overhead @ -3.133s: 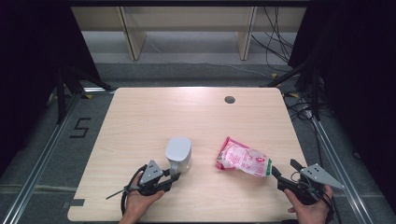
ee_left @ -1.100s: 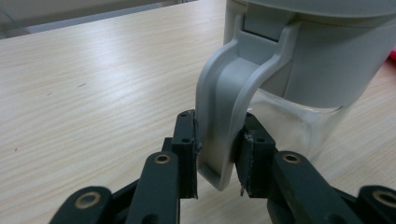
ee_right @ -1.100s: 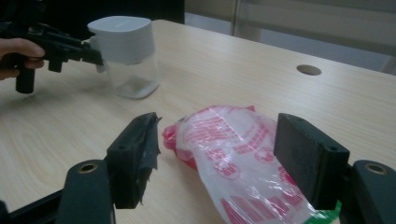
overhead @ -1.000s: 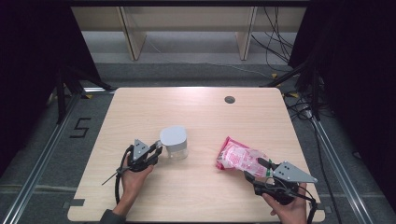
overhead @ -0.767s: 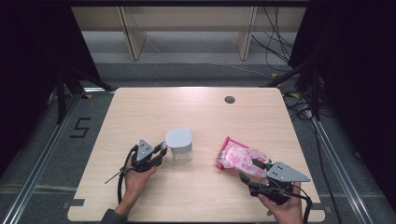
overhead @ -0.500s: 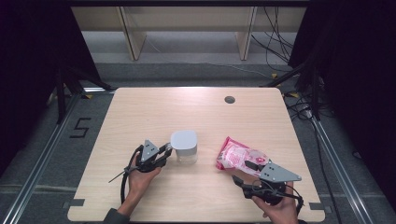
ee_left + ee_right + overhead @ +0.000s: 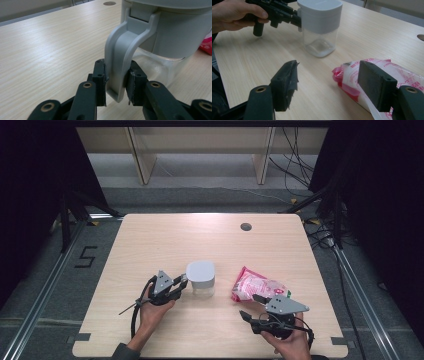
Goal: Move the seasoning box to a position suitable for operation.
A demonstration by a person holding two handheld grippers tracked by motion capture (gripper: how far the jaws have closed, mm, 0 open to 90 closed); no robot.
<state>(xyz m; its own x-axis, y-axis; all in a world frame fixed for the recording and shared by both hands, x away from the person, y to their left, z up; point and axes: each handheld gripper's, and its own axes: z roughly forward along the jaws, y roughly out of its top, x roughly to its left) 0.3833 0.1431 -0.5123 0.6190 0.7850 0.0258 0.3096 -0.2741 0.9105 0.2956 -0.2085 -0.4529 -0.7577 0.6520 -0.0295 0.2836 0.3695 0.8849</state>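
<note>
**A:** From the high view, the left claw is pinching the grey latch of the lidded clear jar, which is standing upright near the middle of the wooden counter. What are you getting on the right?

**B:** The right claw is sitting spread wide just in front of the pink snack bag, which is lying flat to the right of the jar, a little apart from it.

**A:** Left gripper view now: the grey latch is hanging down from the jar's lid, and both pads are pressing on it from either side.

**B:** And the right gripper view: the claw is gaping, one jaw over bare counter, the other in front of the pink bag, nothing squeezed. Beyond it the jar is standing, with the other hand holding its claw against the lid.
</note>
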